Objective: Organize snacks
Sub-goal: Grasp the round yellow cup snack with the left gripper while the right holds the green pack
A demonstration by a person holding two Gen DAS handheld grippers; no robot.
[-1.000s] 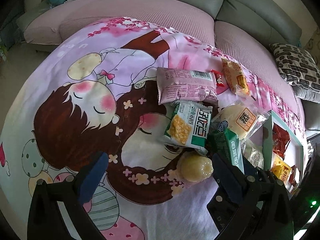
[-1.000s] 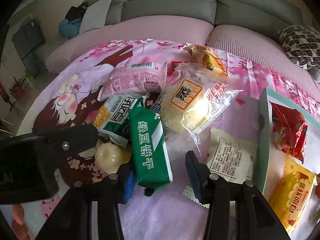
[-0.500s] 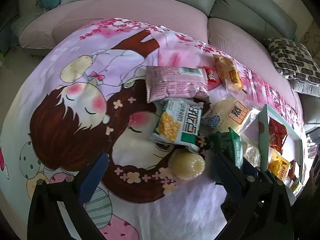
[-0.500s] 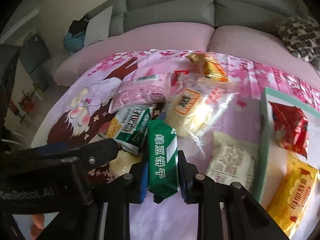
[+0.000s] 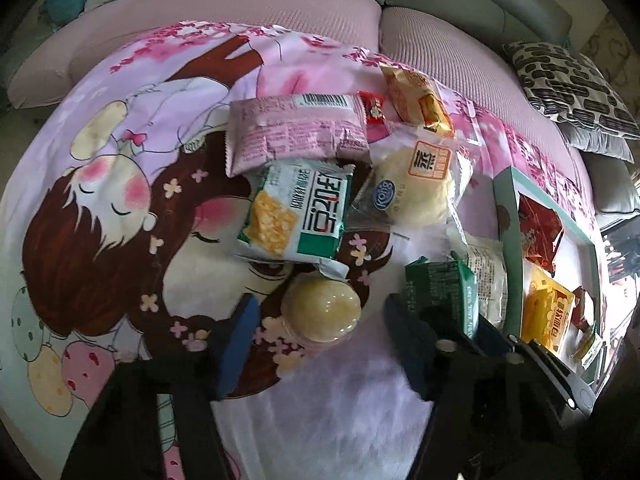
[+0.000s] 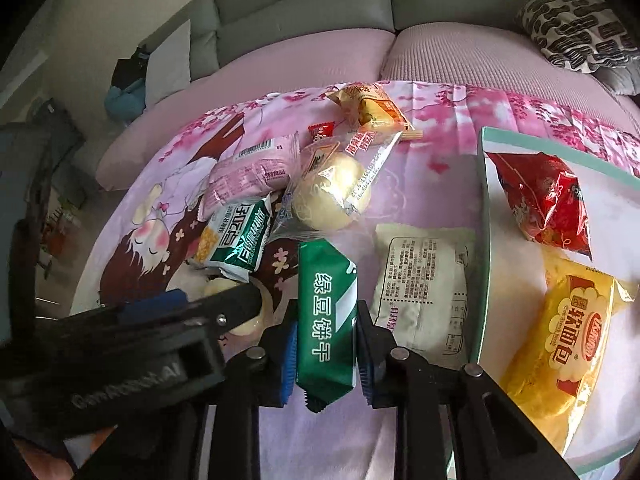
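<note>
Closing in a second ago, the right gripper [image 6: 326, 354] now pinches the green biscuit packet [image 6: 326, 320] and has it raised off the cartoon blanket [image 6: 420, 168], ready for the tray [image 6: 482, 240]. Left gripper [image 5: 320, 344] hangs wide around the round bun [image 5: 320, 312].

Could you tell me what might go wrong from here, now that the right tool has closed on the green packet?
1. The right tool grips the green biscuit packet near its lower end, so the packet could swing or slip out on the way to the tray.
2. The left tool sits open around the round yellow cake, close beside the right tool; the two could bump.
3. The white packet lies against the tray's edge and might get dragged.
</note>
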